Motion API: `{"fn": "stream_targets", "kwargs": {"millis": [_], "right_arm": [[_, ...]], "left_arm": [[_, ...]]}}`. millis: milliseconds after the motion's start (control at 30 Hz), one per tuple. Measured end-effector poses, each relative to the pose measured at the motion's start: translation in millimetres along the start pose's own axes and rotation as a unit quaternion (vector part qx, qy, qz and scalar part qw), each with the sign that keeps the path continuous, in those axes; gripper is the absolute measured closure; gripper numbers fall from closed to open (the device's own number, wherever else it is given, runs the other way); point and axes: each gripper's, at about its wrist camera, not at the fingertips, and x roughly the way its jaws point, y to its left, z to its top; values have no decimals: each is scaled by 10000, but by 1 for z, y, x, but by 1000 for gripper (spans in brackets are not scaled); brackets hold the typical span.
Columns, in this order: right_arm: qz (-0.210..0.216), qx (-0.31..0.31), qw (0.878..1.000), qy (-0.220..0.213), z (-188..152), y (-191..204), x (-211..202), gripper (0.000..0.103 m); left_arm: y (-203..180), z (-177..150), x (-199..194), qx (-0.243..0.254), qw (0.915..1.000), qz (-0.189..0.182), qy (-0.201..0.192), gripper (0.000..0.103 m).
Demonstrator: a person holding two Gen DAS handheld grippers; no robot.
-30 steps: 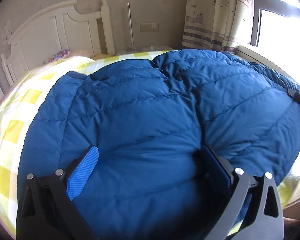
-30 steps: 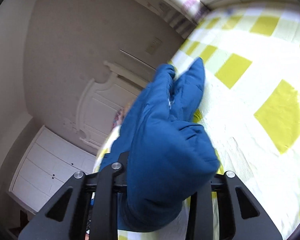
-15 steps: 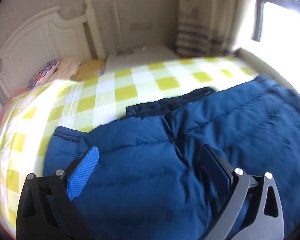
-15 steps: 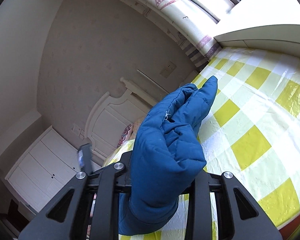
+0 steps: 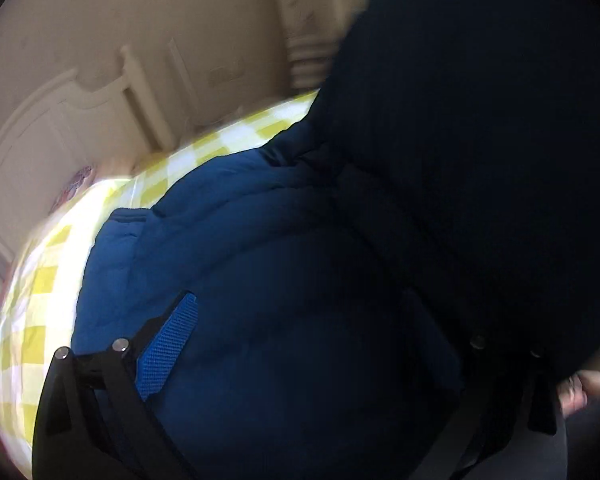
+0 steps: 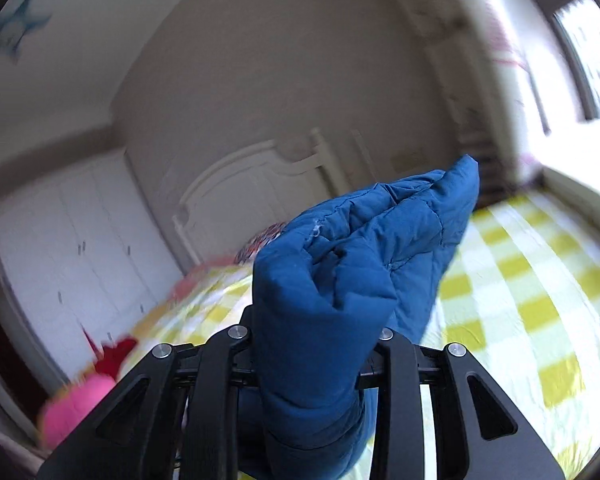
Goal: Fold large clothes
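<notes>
Walls: plain beige | Headboard [image 6: 260,176]: white, carved, against the far wall | Wardrobe [image 6: 72,248]: white, left of it | Bedsheet [image 6: 540,280]: yellow-white check | Window [image 6: 588,52]: bright daylight, right | Curtain [image 5: 300,12]: pale, patterned

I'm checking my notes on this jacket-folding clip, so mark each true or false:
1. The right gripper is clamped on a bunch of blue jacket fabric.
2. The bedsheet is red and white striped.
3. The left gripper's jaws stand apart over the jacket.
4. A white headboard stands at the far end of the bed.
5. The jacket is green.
1. True: the right gripper is shut on a fold of the blue puffer jacket.
2. False: the bedsheet is yellow and white checked.
3. True: the left gripper is open, jacket between its fingers.
4. True: the headboard is white.
5. False: it is blue.
</notes>
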Motion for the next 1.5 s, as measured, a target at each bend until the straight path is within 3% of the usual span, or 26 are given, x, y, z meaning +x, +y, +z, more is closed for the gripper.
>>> {"fn": "stream_targets", "kwargs": {"millis": [33,133,200,267,300,400,433,500,533,667,767,867,933,1000,1067,1100,1133,1167,1200,1233,1267,1333,1400,1500], "right_arm": [[4,-398,9992,68,2,26,12,72],[117,-1289,9911,297,-5,88,48,72],[157,-1924,9797,533,-20,131,84,72],[167,-2418,9664,851,-43,165,120,72],[152,-2787,9536,1132,-63,185,146,72],[100,-3832,8991,2115,-147,222,207,69],[-60,-4356,8747,2126,-178,232,216,69],[-274,-5122,8389,1821,-208,244,215,69],[-262,-5212,8343,1779,-210,245,214,69],[-94,-5053,8442,1787,-198,234,214,69],[-108,-5209,8370,1671,-205,237,208,69],[-2,-5279,8341,1601,-212,243,193,69],[81,-5317,8321,1576,-215,242,191,69],[180,-5324,8319,1554,-214,240,179,69],[267,-5361,8298,1529,-215,238,175,68],[298,-5404,8264,1554,-216,237,174,62],[329,-5477,8206,1598,-218,238,172,57],[296,-5548,8150,1646,-219,240,172,57],[251,-5615,8074,1792,-219,241,174,57],[351,-5555,8082,1923,-214,242,172,57],[474,-5401,8157,2015,-207,241,169,57],[1106,-4602,8525,2219,-175,230,156,53],[1611,-3984,8769,2152,-146,216,135,52],[1701,-3603,8999,1775,-108,194,105,52]], "left_arm": [[20,-6,-16,-283,9989,-376,-73,3],[95,-22,-56,-1440,9867,-480,-584,3],[160,-38,-83,-2332,9680,-121,-914,3],[214,-62,-106,-3106,9435,200,-1141,3],[236,-75,-114,-3410,9318,255,-1213,3],[264,-102,-119,-3827,9151,315,-1229,3],[266,-108,-117,-3892,9130,307,-1184,3],[268,-119,-110,-3958,9118,216,-1077,3],[268,-120,-108,-3939,9130,165,-1047,3],[264,-93,-108,-3540,9260,-121,-1305,3],[241,-32,-113,-2681,9474,-575,-1648,3],[216,26,-96,-1910,9687,-722,-1411,3],[202,54,-68,-1648,9780,-709,-1065,3],[197,70,-37,-1534,9827,-708,-758,3],[196,72,11,-1540,9867,-474,-233,3],[194,66,41,-1483,9886,-147,190,2],[194,53,73,-1451,9883,-181,438,2],[201,44,79,-1674,9843,-447,321,2],[214,34,85,-2100,9738,-813,324,2],[222,28,88,-2325,9676,-919,346,2],[222,25,87,-2305,9684,-896,315,2],[215,21,85,-2109,9750,-673,198,2],[210,17,83,-2065,9772,-480,73,2],[216,9,84,-2165,9745,-591,20,2]]}}
